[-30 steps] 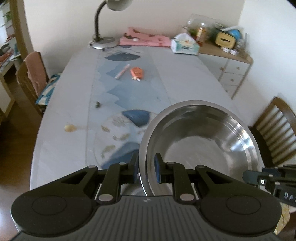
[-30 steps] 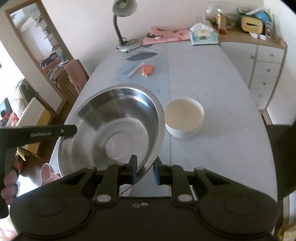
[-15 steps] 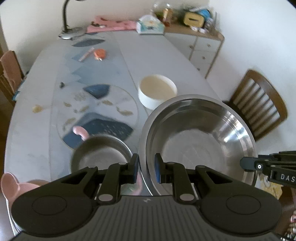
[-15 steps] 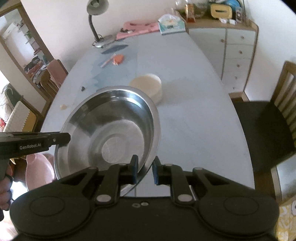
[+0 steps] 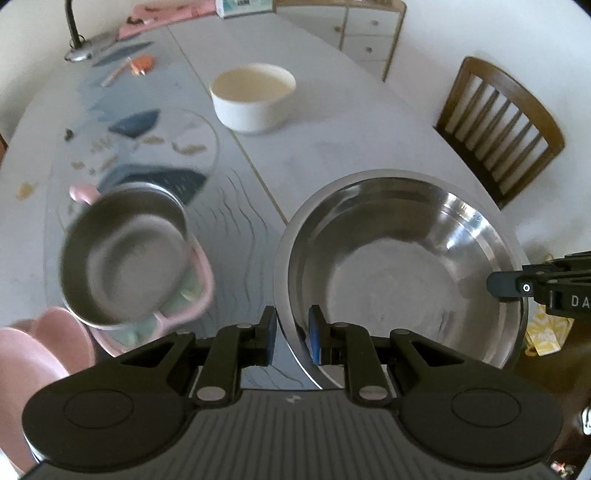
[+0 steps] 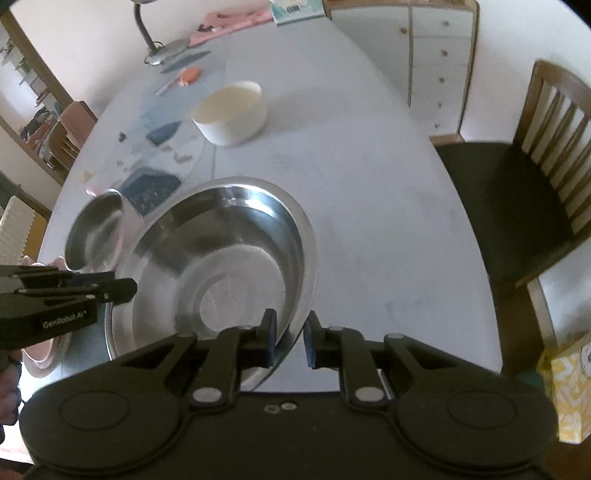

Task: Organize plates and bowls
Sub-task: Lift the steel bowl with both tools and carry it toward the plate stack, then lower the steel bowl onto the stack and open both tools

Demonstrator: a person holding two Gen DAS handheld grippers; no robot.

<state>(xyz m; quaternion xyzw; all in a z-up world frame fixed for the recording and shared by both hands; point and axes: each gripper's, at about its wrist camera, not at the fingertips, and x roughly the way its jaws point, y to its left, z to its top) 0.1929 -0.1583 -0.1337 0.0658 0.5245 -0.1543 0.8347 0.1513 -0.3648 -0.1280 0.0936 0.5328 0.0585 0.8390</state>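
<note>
A large steel bowl is held by both grippers near the table's near edge. My left gripper is shut on its left rim. My right gripper is shut on its right rim; the bowl also fills the right wrist view. A smaller steel bowl sits in a pink-rimmed dish to the left. A white bowl stands farther up the table. A clear glass plate with a leaf pattern lies beyond the small bowl. Pink dishes sit at the near left.
A wooden chair stands at the table's right side. A desk lamp, an orange item and pink cloth are at the far end. A white drawer cabinet stands beyond the table's right corner.
Both grippers have drawn the large steel bowl back toward the near edge of the table and lower. The small steel bowl, the pink dishes and the white bowl have come into fuller view.
</note>
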